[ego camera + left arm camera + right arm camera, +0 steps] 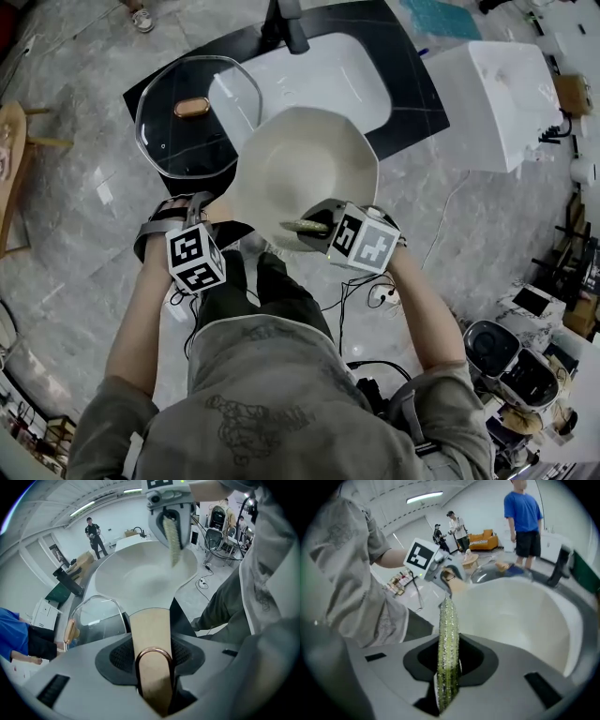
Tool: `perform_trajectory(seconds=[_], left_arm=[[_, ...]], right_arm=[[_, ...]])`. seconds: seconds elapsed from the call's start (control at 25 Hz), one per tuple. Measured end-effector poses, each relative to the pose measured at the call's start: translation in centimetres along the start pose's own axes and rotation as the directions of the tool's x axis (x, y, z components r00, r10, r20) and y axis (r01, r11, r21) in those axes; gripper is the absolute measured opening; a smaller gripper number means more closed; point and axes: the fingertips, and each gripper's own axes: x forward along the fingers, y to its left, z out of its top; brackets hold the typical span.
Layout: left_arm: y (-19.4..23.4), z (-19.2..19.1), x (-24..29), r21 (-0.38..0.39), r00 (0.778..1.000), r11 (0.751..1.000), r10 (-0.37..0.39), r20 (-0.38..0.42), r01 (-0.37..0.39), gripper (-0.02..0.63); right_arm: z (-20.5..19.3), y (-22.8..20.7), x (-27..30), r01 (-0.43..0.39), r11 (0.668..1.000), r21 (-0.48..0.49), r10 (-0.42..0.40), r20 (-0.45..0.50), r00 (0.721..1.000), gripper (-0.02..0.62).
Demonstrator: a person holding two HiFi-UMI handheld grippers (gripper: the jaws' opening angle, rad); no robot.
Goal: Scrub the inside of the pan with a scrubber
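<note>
Worktop in black [412,89] is carrying a white rectangular sink basin [352,80], and a round glass lid with a copper-coloured knob [187,122] is lying on it just to the left of the basin. Nearer the person, the cream-white pan with a faceted rim [300,164] is being held up in the air over the worktop's near edge, its inside facing upward. The left gripper [153,677] is clenching its fingers on the pan's flat beige handle with the copper hanging loop [151,634], so the pan is hanging from that grip alone. The right gripper [447,667] is pinching a thin yellow-green scrubber pad [449,639] edge-on between its fingers, and the pad is reaching over the near side of the bowl, close to the handle end; whether it is pressing on the surface cannot be told. The scrubbing step seems to be just getting under way. To do it well, the pad's broad face should probably be turning flat against the inner wall, not its thin edge, and working in circles from the centre outward, while the left grip is bracing the handle against the push so the pan is not twisting or tipping.
</note>
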Motion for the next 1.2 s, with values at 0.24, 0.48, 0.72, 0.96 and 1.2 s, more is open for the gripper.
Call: perform_trajectory(seconds=[0.24, 0.48, 0.72, 0.96, 1.2], left_arm=[[0.1, 0.2, 0.0, -0.001, 1.0, 1.0, 0.007, 0.008, -0.007, 0.184], [0.1, 0.1, -0.2, 0.0, 1.0, 1.0, 0.003, 0.013, -0.003, 0.184], [0.1, 0.2, -0.1, -0.016, 1.0, 1.0, -0.01, 0.024, 0.011, 0.181], [0.0, 0.1, -0.1, -0.018, 1.0, 1.0, -0.002, 0.026, 0.003, 0.179], [0.1, 0.1, 0.0, -0.034, 1.0, 0.999, -0.005, 0.027, 0.006, 0.179]], right_arm=[[2.2, -12.6, -5.7, 0.622, 0.697, -0.358, -0.657, 0.029, 0.753, 0.075], [1.7, -18.7, -2.9, 0.585, 0.437, -0.683, -0.795, 0.011, 0.607, 0.075], [-0.4, -20.7, -0.8, 0.504, 0.366, -0.782, -0.848, -0.057, 0.527, 0.077], [-4.8, -19.0, 0.5, 0.39, 0.526, -0.756, -0.783, -0.25, 0.57, 0.077], [-8.5, -15.6, 1.0, 0.389, 0.762, -0.518, -0.625, -0.429, 0.652, 0.077]])
